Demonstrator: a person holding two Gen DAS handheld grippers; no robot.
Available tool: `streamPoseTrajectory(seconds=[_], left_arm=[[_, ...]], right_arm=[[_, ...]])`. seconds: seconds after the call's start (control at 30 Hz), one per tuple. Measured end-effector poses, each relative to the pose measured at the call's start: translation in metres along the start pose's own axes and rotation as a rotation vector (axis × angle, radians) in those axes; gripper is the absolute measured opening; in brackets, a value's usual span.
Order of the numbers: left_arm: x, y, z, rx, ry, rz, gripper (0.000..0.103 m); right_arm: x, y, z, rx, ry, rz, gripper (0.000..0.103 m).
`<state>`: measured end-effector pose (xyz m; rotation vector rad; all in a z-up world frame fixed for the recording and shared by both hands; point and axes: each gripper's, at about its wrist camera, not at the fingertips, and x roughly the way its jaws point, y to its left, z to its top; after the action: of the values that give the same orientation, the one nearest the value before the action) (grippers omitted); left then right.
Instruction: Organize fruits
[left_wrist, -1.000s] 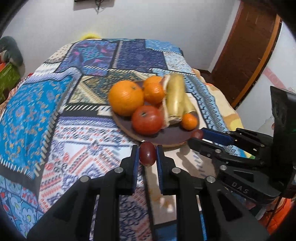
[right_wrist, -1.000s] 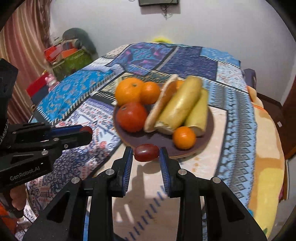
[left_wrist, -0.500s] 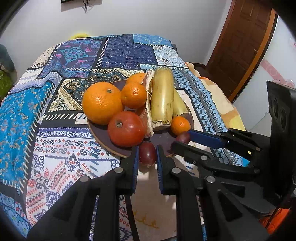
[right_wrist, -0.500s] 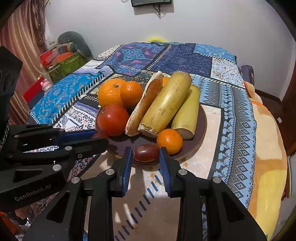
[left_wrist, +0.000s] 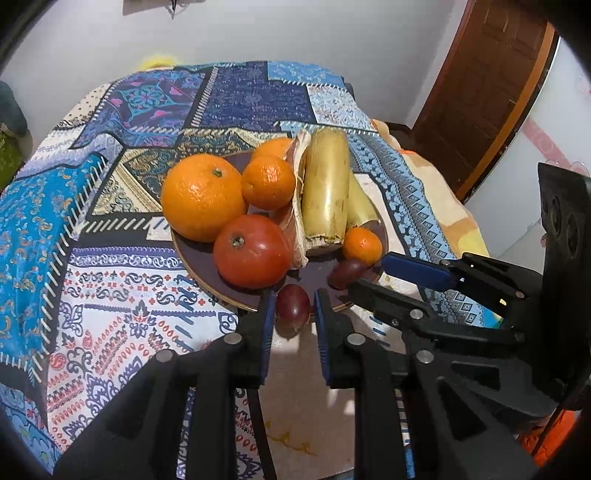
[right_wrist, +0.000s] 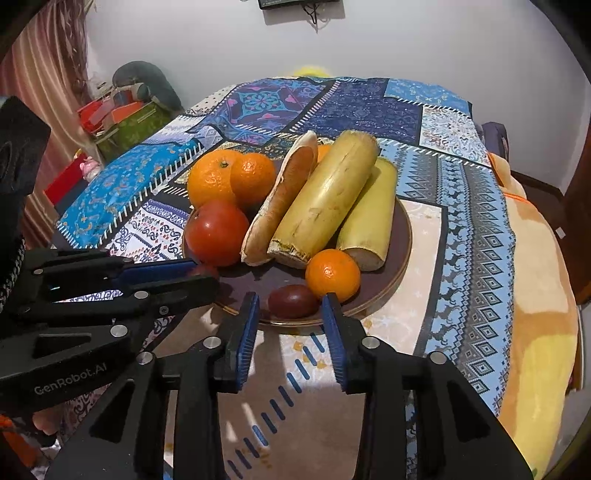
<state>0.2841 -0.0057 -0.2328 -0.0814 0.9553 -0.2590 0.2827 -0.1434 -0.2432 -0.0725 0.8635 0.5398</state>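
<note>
both grippers point down at the near rim of the brown plate (right_wrist: 400, 258), side by side. the left gripper (left_wrist: 294, 306) has just been opening its jaws; they stand narrow, with a small gap on each side of a dark red grape (left_wrist: 292, 305) that sits on the plate's near edge. the right gripper (right_wrist: 290, 312) has also just been opening; its blue pads are narrowly apart and clear of a second dark red grape (right_wrist: 293, 301), which lies on the plate just beside a small mandarin (right_wrist: 332, 275). both grapes are oval, glossy and dark.

on the plate i count two grapes, one big orange (left_wrist: 202, 197), three smaller mandarins (one is half hidden behind), one red tomato (left_wrist: 251, 251), two pale yellow-green stalk pieces (right_wrist: 325, 206) and one brownish husk piece (right_wrist: 284, 195) that leans on them. the plate stands on a patchwork blue cloth (left_wrist: 74, 206).
</note>
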Motion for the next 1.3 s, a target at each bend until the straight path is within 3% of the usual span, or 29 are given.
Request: streamPoseTrajectory(seconds=[0.17,0.3,0.63,0.77,0.93,0.97,1.1,1.27,1.3], left_arm=[[-0.028,-0.003,0.000,-0.006,-0.052,0.015,0.025],[-0.074,-0.007,0.002,-0.011,-0.150,0.049,0.025],[-0.241,-0.042,-0.014,0.003,-0.514,0.135,0.025],[-0.290,-0.060,-0.030,0.027,-0.618,0.157,0.029],[-0.329,-0.081,-0.052,0.064,-0.721,0.199,0.058],[-0.335,-0.085,-0.056,0.074,-0.737,0.209,0.061],[-0.346,-0.092,-0.065,0.083,-0.768,0.230,0.090],[-0.353,-0.095,-0.070,0.081,-0.783,0.234,0.100],[-0.353,-0.095,-0.072,0.080,-0.784,0.235,0.101]], right_arm=[[-0.019,0.000,0.005,0.003,-0.036,-0.010,0.034],[-0.052,0.005,0.011,0.000,-0.103,-0.030,0.034],[-0.197,0.045,0.018,-0.033,-0.409,-0.073,0.034],[-0.252,0.065,0.011,-0.049,-0.532,-0.084,0.037],[-0.300,0.086,-0.005,-0.052,-0.660,-0.102,0.055],[-0.307,0.090,-0.008,-0.051,-0.677,-0.110,0.062],[-0.321,0.098,-0.017,-0.039,-0.731,-0.142,0.083],[-0.321,0.102,-0.023,-0.031,-0.758,-0.177,0.103],[-0.322,0.101,-0.025,-0.027,-0.764,-0.182,0.103]])
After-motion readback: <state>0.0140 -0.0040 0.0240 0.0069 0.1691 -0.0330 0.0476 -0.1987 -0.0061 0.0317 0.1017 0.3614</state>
